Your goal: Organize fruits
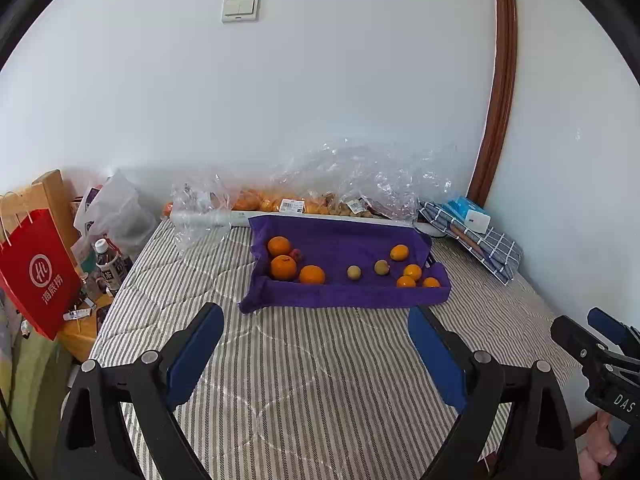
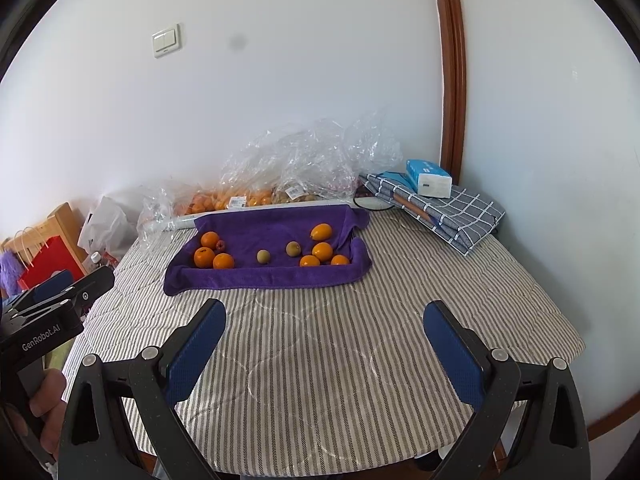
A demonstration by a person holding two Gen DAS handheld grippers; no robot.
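Note:
A purple towel (image 1: 344,240) (image 2: 272,224) lines a shallow tray on the striped table. At its left lie three oranges (image 1: 283,267) (image 2: 204,257) and a small red fruit (image 1: 296,255) (image 2: 220,245). Two yellow-green fruits (image 1: 353,272) (image 2: 263,256) sit in the middle. Several small orange fruits (image 1: 412,272) (image 2: 322,251) cluster at the right. My left gripper (image 1: 316,320) hovers open over the table in front of the towel, nothing between its fingers. My right gripper (image 2: 325,316) is likewise open and empty, short of the towel.
Clear plastic bags of fruit (image 1: 288,202) (image 2: 256,196) lie behind the towel against the wall. A checked cloth (image 2: 452,210) with a blue tissue box (image 2: 428,178) sits at the back right. A red paper bag (image 1: 38,276) and a bottle (image 1: 108,266) stand left of the table.

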